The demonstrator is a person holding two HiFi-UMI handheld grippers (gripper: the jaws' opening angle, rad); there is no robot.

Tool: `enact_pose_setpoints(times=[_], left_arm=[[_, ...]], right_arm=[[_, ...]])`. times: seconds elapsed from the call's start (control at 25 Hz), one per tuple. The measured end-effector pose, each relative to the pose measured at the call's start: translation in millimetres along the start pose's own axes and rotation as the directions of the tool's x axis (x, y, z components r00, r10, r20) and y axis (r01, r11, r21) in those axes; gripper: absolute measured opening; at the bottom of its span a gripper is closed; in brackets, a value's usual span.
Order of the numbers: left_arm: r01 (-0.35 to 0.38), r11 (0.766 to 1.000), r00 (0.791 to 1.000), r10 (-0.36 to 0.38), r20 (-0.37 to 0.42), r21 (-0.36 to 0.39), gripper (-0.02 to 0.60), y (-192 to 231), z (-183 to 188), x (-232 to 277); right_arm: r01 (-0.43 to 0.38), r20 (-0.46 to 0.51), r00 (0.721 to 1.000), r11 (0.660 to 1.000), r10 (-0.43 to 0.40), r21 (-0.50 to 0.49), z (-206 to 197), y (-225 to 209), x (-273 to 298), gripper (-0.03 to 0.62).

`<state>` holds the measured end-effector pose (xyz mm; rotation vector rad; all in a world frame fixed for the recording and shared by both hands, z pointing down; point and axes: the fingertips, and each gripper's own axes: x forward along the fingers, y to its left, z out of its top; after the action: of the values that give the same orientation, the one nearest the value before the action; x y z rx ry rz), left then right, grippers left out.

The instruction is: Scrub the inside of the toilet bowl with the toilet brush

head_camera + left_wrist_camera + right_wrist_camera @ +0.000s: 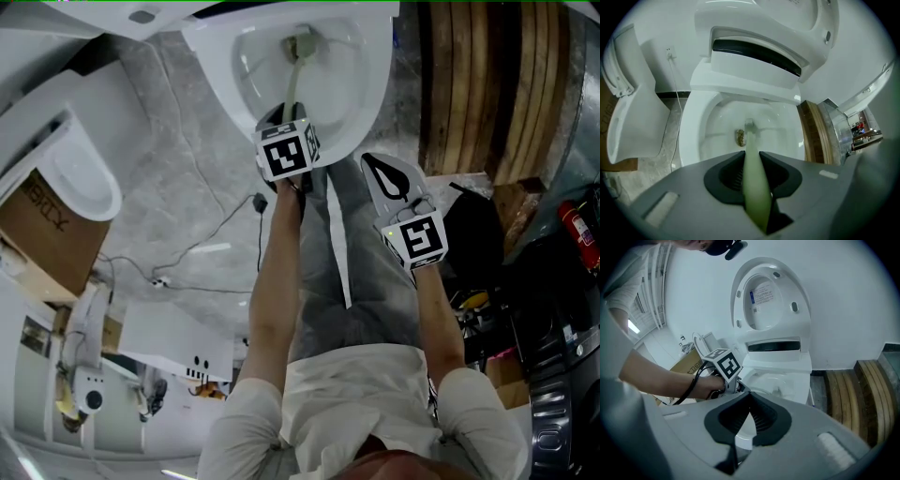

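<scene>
As the head view shows it, your left gripper (284, 131) sits over the near rim of the toilet bowl (373, 89) at 12 o'clock. The toilet brush (293, 82) runs from it down into the bowl. Your right gripper (389, 176) hangs at the left one's 4 o'clock, outside the bowl and near its front edge. A second toilet (86, 183) and a cardboard box (42, 234) are at 9 o'clock, wooden boards (487, 84) at 2 o'clock.

Left gripper view: jaws clamped on the brush's pale green handle, which fills the gap between the pads. The bristle head is low in the bowl, dead centre, with a brown spot (740, 137) just beside it at its 9 o'clock. Can't tell if the bristles touch the porcelain.

Right gripper view: jaws together at the tips, nothing between them. Your left hand (711, 384) and its gripper show at 9 o'clock, by the bowl rim. The lid (768, 296) stands upright at 12 o'clock.
</scene>
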<state>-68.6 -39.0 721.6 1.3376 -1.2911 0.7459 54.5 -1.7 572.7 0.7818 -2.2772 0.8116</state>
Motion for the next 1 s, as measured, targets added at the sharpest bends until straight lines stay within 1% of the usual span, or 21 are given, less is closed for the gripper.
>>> enact_pose_setpoints(times=[0.08,0.32,0.4,0.6,0.68,0.76,0.8,0.88,0.96,1.0], left_arm=[[-0.008,1.0,1.0,0.008,-0.003,0.015,0.11,5.3,2.2,0.1],[-0.025,1.0,1.0,0.025,0.008,-0.009,0.11,25.5,5.5,-3.0],[-0.038,0.999,0.999,0.038,0.013,0.0,0.11,32.4,6.0,-6.4],[-0.06,0.994,0.998,0.057,0.032,0.093,0.11,43.6,13.5,-20.7],[-0.075,0.986,0.997,0.07,0.04,0.15,0.11,49.8,17.2,-26.5],[-0.104,0.965,0.994,0.096,0.047,0.241,0.11,55.6,21.7,-30.9],[-0.122,0.946,0.992,0.113,0.047,0.299,0.11,58.0,23.6,-33.1],[-0.155,0.899,0.988,0.152,0.041,0.41,0.11,61.9,25.5,-37.9],[-0.173,0.856,0.983,0.18,0.033,0.487,0.11,64.5,25.8,-42.3],[-0.179,0.839,0.981,0.189,0.032,0.515,0.11,65.9,26.1,-44.3]], right_arm=[[0.003,-0.002,1.0,1.0,-0.003,0.0,-0.6,0.6,0.1,0.003],[0.015,-0.002,1.0,1.0,-0.015,0.002,-1.4,1.3,0.5,0.004],[0.019,0.001,1.0,1.0,-0.02,0.004,-0.5,1.3,-0.2,0.003],[0.027,0.007,1.0,1.0,-0.027,0.006,-0.6,1.9,-2.3,0.003],[0.027,0.012,1.0,1.0,-0.027,0.008,-0.5,3.8,-1.6,0.003],[0.027,0.017,0.999,1.0,-0.027,0.01,-0.1,5.8,-0.9,0.003],[0.028,0.02,0.999,1.0,-0.028,0.011,0.3,6.9,-0.8,0.003],[0.027,0.027,0.999,1.0,-0.027,0.013,1.3,9.0,-1.0,0.004],[0.025,0.032,0.999,1.0,-0.025,0.014,1.7,11.2,-1.8,0.004],[0.024,0.033,0.999,1.0,-0.024,0.015,1.3,12.2,-2.3,0.003]])
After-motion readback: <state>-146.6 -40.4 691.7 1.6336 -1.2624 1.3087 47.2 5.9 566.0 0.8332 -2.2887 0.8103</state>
